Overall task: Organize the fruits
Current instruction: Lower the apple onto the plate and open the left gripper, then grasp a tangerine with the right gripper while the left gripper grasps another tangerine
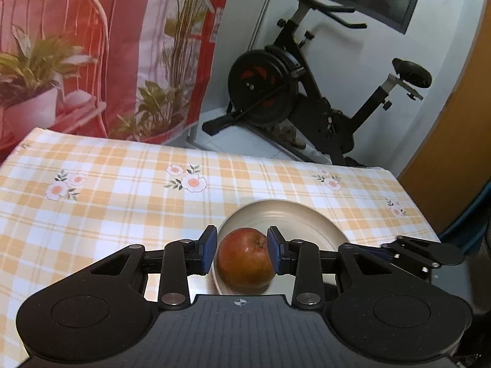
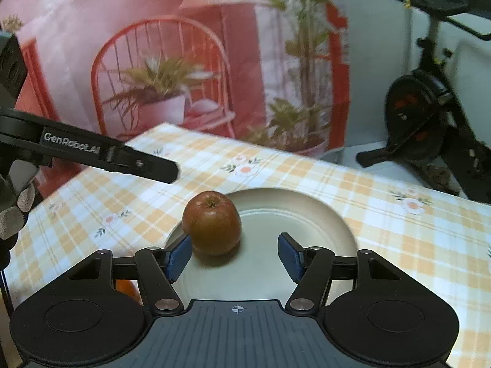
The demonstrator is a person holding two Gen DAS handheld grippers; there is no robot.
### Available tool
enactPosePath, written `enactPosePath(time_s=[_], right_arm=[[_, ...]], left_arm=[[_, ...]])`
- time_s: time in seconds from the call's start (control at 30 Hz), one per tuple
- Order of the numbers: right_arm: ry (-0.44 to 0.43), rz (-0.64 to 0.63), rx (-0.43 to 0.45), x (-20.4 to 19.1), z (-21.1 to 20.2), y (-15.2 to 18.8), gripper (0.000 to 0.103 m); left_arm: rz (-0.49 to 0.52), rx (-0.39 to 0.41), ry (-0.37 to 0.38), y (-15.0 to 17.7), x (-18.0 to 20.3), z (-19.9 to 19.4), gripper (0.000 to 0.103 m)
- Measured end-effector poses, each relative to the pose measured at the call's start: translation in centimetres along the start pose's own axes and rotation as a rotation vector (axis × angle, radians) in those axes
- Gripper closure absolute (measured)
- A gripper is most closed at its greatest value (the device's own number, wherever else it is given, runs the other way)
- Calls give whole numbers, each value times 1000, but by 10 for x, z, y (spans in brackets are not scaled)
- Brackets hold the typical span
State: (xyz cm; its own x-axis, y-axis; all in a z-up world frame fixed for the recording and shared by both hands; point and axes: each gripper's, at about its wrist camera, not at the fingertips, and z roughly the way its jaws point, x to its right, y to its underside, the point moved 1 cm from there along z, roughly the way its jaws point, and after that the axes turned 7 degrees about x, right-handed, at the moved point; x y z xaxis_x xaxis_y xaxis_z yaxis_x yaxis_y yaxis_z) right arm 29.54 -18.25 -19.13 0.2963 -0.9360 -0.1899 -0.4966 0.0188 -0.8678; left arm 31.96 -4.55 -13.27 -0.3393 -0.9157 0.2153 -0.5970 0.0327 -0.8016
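Fruit sorting happens on our checked tablecloth (image 2: 383,214), where a cream plate (image 2: 307,211) sits near the table's right edge. On the plate's left part rests a reddish-brown apple (image 2: 211,222). Our left gripper (image 1: 242,251) brackets the apple; whether its pads (image 1: 207,250) touch or stand just off, we cannot tell. Our right gripper (image 2: 234,256) hangs spread, holding nothing. We judge the apple is being placed or released. Next we need an orange fruit (image 2: 127,288) glimpsed below; open cloth lies left.
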Motion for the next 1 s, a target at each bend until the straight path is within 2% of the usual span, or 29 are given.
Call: enactPosePath(time_s=[0.27, 0.53, 0.7, 1.0], right_arm=[[84, 7, 75, -7, -50, 15, 45], [142, 33, 153, -13, -82, 45, 45], [154, 64, 178, -10, -94, 56, 46], [194, 145, 239, 0, -107, 83, 48]], left_arm=[[-2, 58, -32, 11, -2, -46, 65], [-14, 125, -92, 26, -9, -88, 65], [-66, 132, -124, 35, -21, -99, 65], [-62, 118, -162, 55, -23, -104, 65]])
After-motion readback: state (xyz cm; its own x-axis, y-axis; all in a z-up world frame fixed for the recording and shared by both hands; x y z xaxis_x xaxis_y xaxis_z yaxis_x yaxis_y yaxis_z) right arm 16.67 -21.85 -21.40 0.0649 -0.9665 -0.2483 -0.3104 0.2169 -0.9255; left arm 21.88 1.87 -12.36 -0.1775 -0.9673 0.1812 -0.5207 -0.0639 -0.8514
